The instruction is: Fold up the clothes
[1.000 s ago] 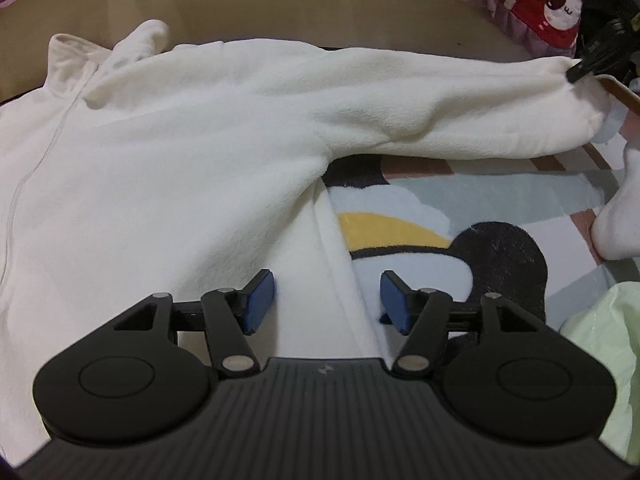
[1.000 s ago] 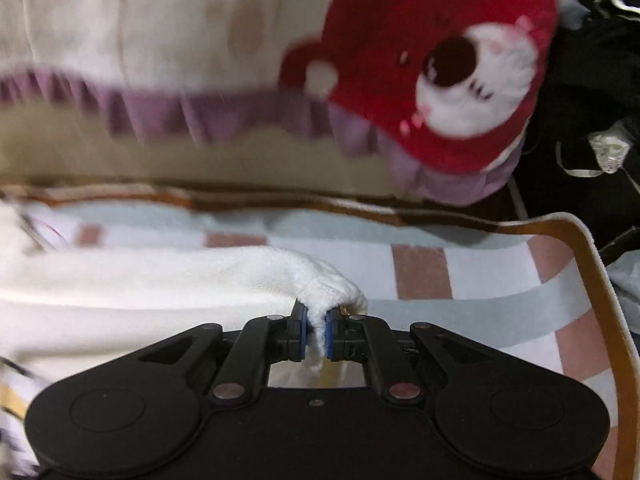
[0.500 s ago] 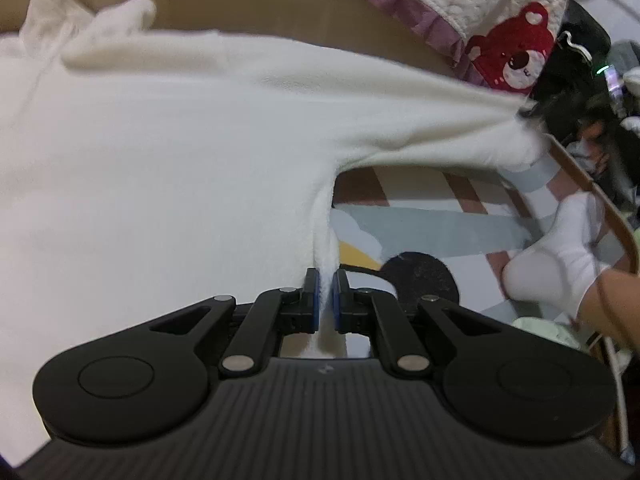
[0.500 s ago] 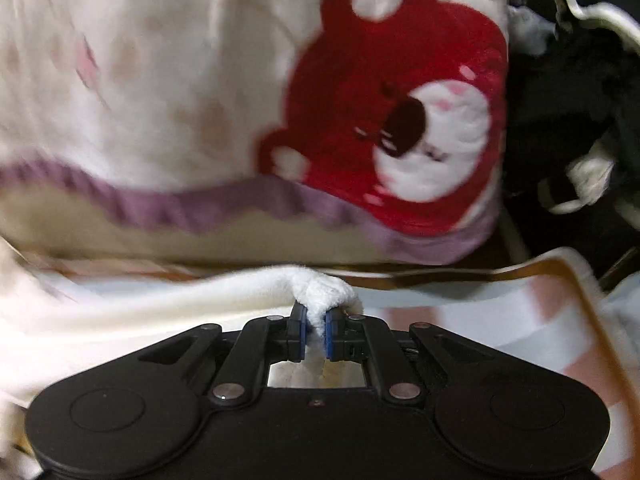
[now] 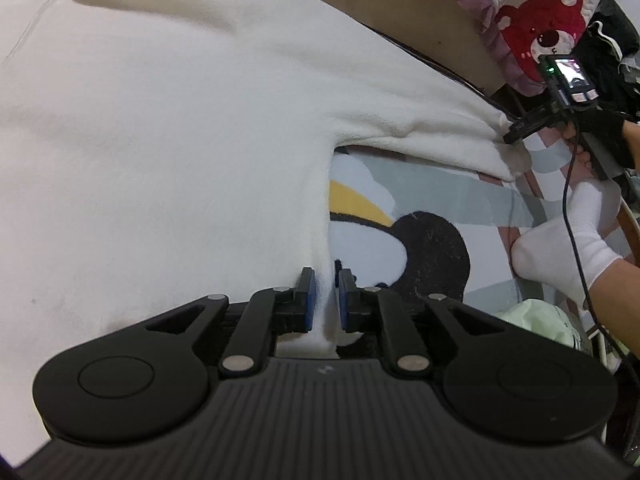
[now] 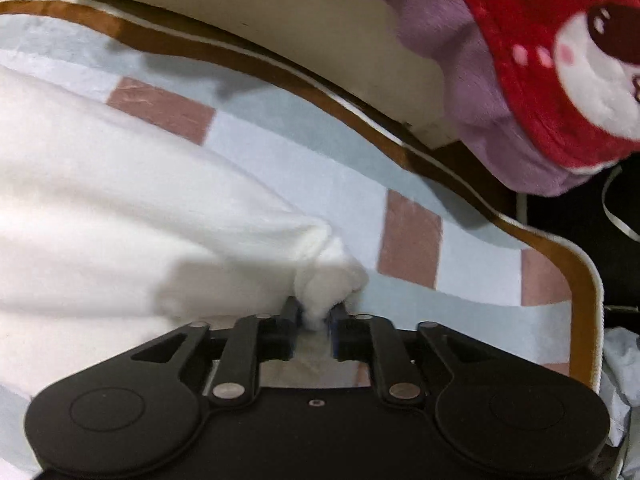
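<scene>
Patterned rug (image 5: 420, 208) under white fleece garment (image 5: 168, 128) | left gripper (image 5: 325, 296) opening, side hem between jaws | right gripper (image 6: 314, 316) opening, cuff between jaws | socked foot (image 5: 560, 240), bear blanket (image 5: 540, 28) beside sleeve

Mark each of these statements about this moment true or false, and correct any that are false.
1. The white top lies spread on a patterned mat. True.
2. The left claw has the top's collar between its fingers. False: its opening jaws straddle the top's side edge, below the armpit.
3. The right claw is at the sleeve cuff. True; the cuff sits between its opening jaws.
4. The sleeve is folded across the chest. False: it stretches out sideways over the mat.
5. A red bear shows on the bedding beyond the mat. True.
</scene>
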A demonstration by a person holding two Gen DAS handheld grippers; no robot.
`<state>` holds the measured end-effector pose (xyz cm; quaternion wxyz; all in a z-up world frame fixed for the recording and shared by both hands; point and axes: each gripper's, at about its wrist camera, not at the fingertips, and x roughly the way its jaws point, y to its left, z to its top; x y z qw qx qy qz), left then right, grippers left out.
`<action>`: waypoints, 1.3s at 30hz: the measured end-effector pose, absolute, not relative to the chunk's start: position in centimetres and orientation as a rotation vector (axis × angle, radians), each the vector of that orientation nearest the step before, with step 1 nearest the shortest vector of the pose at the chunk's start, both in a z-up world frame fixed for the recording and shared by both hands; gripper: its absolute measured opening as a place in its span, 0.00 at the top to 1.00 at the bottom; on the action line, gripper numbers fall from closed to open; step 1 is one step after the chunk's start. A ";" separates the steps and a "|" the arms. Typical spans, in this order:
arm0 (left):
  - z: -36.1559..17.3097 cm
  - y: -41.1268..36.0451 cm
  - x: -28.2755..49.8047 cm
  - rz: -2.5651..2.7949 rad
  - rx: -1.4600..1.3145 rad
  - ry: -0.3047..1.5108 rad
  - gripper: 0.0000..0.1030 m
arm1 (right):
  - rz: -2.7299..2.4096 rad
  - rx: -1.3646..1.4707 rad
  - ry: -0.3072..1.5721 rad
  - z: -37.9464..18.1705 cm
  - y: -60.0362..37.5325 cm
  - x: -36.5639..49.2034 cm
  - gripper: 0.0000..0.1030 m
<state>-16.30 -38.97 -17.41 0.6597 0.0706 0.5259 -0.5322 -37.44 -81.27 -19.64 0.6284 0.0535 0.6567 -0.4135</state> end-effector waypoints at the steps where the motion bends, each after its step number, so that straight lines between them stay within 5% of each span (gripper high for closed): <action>1: -16.9 -38.9 -16.4 -1.210 0.153 1.184 0.73 | -0.961 0.121 1.495 -19.3 -81.3 -37.6 0.67; 3: -15.6 -38.7 -16.4 -1.223 0.141 1.148 0.65 | -0.995 0.105 1.477 -18.5 -81.2 -37.7 0.55; 8: -11.4 -38.0 -14.6 -1.168 0.132 0.967 0.52 | -1.002 0.001 1.430 -17.1 -78.6 -36.3 0.52; 15: -9.5 -38.8 -7.0 -0.907 0.131 0.836 0.49 | -1.007 -0.326 1.508 -17.9 -76.4 -34.9 0.45; 20: -9.3 -40.8 -1.8 -0.813 0.047 0.756 0.47 | -0.885 0.267 1.159 -14.7 -78.9 -37.3 0.47; 28: -10.9 -49.1 4.5 -0.841 0.239 0.621 0.42 | -0.428 0.108 0.806 -13.2 -69.4 -27.5 0.46; 34: -14.1 -53.0 7.1 -0.875 0.334 0.720 0.41 | -0.261 0.035 0.827 -15.1 -65.6 -18.2 0.45; 36: -15.0 -52.9 7.5 -0.852 0.350 0.707 0.48 | -0.235 0.042 0.824 -16.1 -65.3 -16.9 0.44; 37: -15.0 -52.2 7.8 -0.857 0.314 0.699 0.70 | -0.235 0.054 0.817 -16.6 -65.2 -16.7 0.44; 39: -15.1 -50.8 8.2 -0.867 0.243 0.683 0.80 | -0.296 0.134 0.751 -17.8 -65.3 -17.8 0.44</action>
